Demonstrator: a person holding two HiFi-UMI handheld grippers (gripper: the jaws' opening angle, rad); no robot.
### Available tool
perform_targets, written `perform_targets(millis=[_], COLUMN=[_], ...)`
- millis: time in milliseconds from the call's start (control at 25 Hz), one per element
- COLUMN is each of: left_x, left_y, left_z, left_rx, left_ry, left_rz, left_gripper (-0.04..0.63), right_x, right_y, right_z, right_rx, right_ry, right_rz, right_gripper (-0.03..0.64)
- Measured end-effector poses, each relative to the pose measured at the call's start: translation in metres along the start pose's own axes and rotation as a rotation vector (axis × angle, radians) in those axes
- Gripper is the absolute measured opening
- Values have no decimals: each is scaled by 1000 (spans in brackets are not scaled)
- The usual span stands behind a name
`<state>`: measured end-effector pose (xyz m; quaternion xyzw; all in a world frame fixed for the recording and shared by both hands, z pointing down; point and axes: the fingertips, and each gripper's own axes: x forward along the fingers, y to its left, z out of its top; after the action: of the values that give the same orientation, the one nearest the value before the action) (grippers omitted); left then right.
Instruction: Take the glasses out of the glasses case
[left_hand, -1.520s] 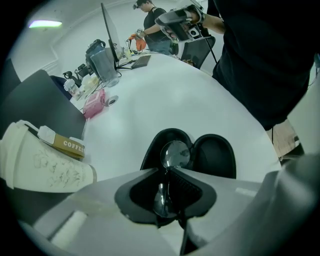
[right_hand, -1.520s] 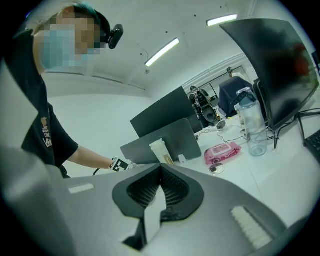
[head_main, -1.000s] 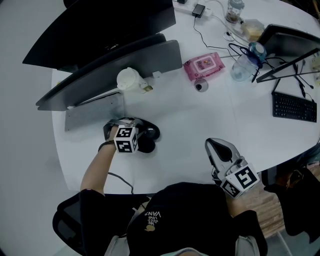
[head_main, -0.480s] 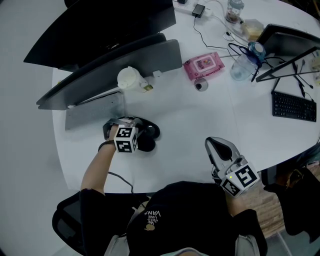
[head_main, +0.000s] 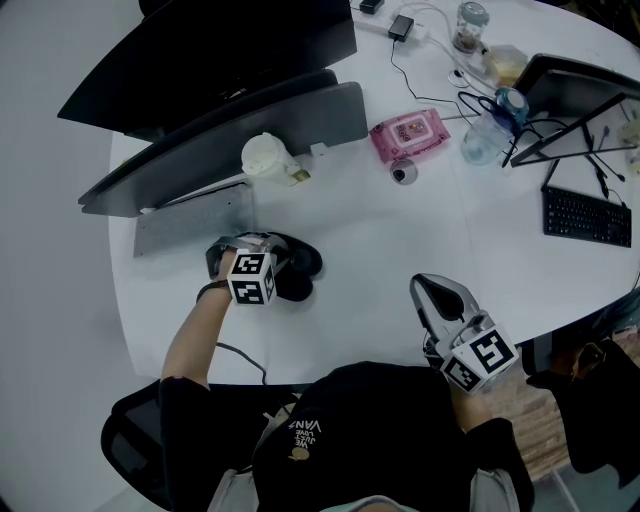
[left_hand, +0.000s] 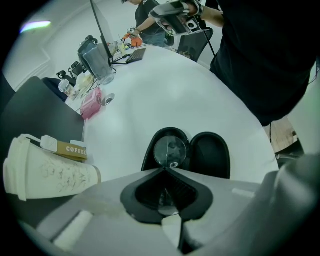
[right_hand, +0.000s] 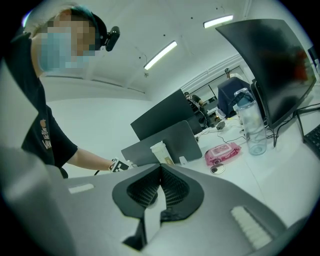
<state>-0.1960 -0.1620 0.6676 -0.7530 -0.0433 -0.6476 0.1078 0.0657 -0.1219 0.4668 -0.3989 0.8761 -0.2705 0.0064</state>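
Nearest, at 4 o'clock from the case, the right gripper (head_main: 432, 290) idles at the table edge, jaws closed on nothing. The left gripper (left_hand: 163, 169) is pinched onto the glasses (left_hand: 170, 150), which sit in the open glasses case (left_hand: 211, 156). A coffee cup (head_main: 262, 157) stands beyond at 12 o'clock. Nothing steadies the case, so I judge it may lift along with the glasses, or the lens may slip from the pinch. Against a second ago, both grippers sit where they were; only the camera has shifted slightly.

Colours were: black oval hard-shell glasses case (head_main: 302, 266), clear round-lens glasses (left_hand: 170, 150), plain white round bench (head_main: 380, 230), pink soft wipes pack (head_main: 410, 137).
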Motion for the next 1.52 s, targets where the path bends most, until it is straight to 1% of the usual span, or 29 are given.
perform_targets(millis=[360, 680, 1000, 1120, 1280, 1360, 1520], left_x=[-20, -45, -79, -93, -111, -118, -130], left_y=[3, 5, 3, 2, 0, -1, -7], left_z=[1, 5, 17, 22, 26, 28, 29], left_rx=[-46, -103, -225, -274, -365, -403, -446], left_ry=[-8, -39, -120, -163, -236, -263, -298], left_rz=[77, 178, 321, 382, 457, 484, 528], left_gripper=[11, 11, 11, 11, 11, 11, 11], right_x=[-6, -13, -20, -23, -26, -27, -27], right_y=[10, 23, 43, 51, 59, 65, 75], right_z=[6, 13, 18, 20, 22, 25, 28], right_rx=[-18, -45, -71, -81, -82, -86, -104], right_ry=[-18, -27, -43, -49, -62, -73, -83], right_rz=[23, 53, 86, 95, 105, 113, 124], right_gripper=[2, 2, 2, 2, 2, 2, 2])
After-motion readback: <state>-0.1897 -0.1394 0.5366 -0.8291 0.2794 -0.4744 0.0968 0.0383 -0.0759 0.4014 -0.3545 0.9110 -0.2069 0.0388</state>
